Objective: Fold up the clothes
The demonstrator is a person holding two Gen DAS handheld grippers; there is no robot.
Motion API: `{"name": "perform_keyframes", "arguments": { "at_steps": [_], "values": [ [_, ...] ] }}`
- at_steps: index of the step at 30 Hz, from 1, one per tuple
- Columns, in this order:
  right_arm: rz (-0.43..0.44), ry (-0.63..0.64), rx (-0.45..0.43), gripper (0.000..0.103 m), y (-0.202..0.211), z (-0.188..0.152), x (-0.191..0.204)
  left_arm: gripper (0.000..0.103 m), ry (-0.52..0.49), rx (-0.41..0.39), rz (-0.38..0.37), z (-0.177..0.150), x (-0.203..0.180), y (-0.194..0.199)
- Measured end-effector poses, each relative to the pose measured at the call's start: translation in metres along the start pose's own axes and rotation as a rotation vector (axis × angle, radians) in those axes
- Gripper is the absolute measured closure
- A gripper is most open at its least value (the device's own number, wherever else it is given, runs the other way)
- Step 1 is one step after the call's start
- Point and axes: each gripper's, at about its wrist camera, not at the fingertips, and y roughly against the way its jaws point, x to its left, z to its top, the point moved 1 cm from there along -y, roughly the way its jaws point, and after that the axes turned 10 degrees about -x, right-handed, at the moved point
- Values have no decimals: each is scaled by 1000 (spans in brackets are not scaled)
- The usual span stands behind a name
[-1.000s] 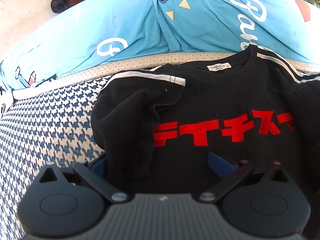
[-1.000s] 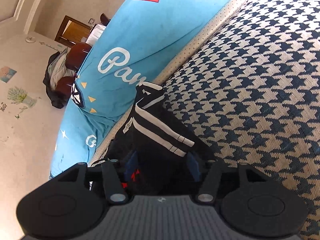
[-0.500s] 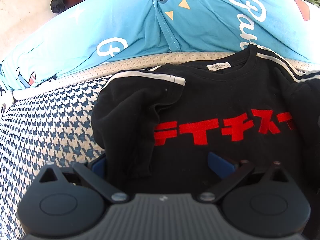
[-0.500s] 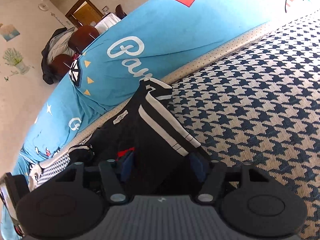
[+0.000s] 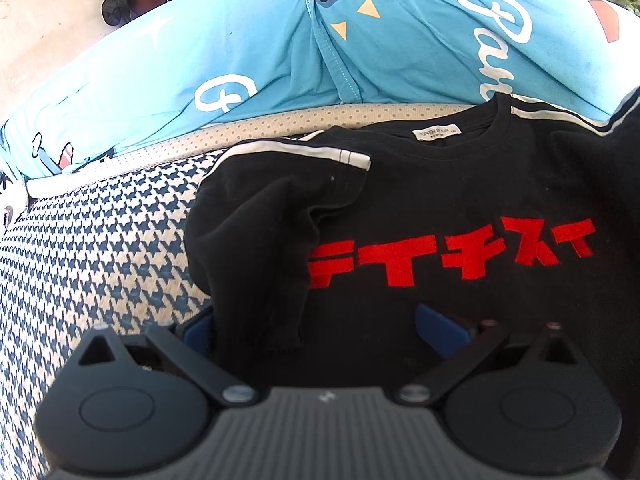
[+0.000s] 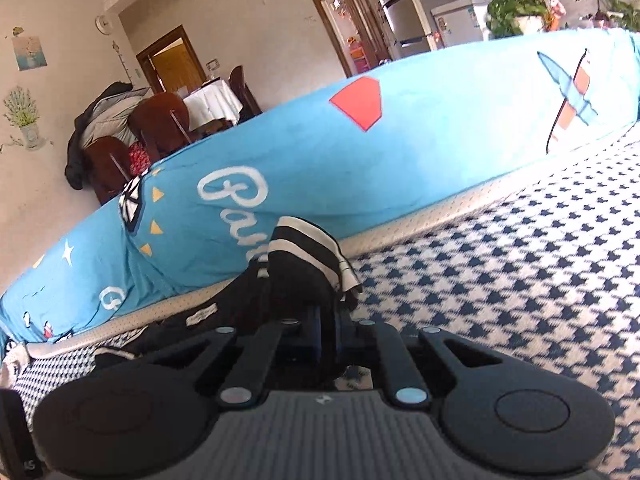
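Lying flat on the checked blue and cream mattress (image 5: 100, 248) is a black T-shirt (image 5: 460, 200) with big red letters (image 5: 452, 248) across the front. In the left wrist view the shirt fills the middle and the right side, from about 12 o'clock round to 5 o'clock. Its neck tag (image 5: 436, 133) sits near 12 o'clock. One sleeve with white stripes (image 5: 280, 208) is folded in over the chest, at about 10 o'clock from the red letters. Behind the shirt, along the top, is a long blue cushion (image 5: 240, 48) with white writing on it.

The left gripper (image 5: 320, 330) is at 6 o'clock in its view. Its two blue fingers (image 5: 438, 330) are spread wide, with the bottom edge of the shirt between them. The pads do not press on the cloth, so it is let go.

The right gripper (image 6: 324, 332) is clenched tight on the other striped sleeve (image 6: 308, 264). That sleeve stands up in a bunch just above the gripper, near the middle of the right wrist view, lifted off the mattress (image 6: 520, 280). The blue cushion (image 6: 400, 152) runs behind it from 9 o'clock to 2 o'clock. Far back at 10 o'clock are brown chairs (image 6: 156, 124) with a dark coat (image 6: 100, 120) on one.
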Motion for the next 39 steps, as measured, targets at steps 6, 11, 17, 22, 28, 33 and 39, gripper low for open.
{"name": "perform_keyframes", "arguments": {
  "at_steps": [6,11,17,22,28,33,39],
  "values": [
    [-86,39,-85,95,-13,27,-26,0,7,3,-1,0,-1,-1],
    [-148,58,-97,99,-27,31,-45,0,11,7,-4,1,0,-2],
    [-196,3,-40,99,-46,22,-70,0,13,9,-7,1,1,-3],
    [-134,-83,7,87,-57,20,-84,0,16,9,-12,0,2,-4],
    [-121,-116,80,70,-75,6,-94,0,19,8,-14,-1,2,-5],
    [-104,-57,88,58,-74,-2,-85,0,20,3,-12,-1,1,-6],
    [-123,120,97,55,-74,-12,-62,0,23,3,-15,-1,2,-7]
  ]
}}
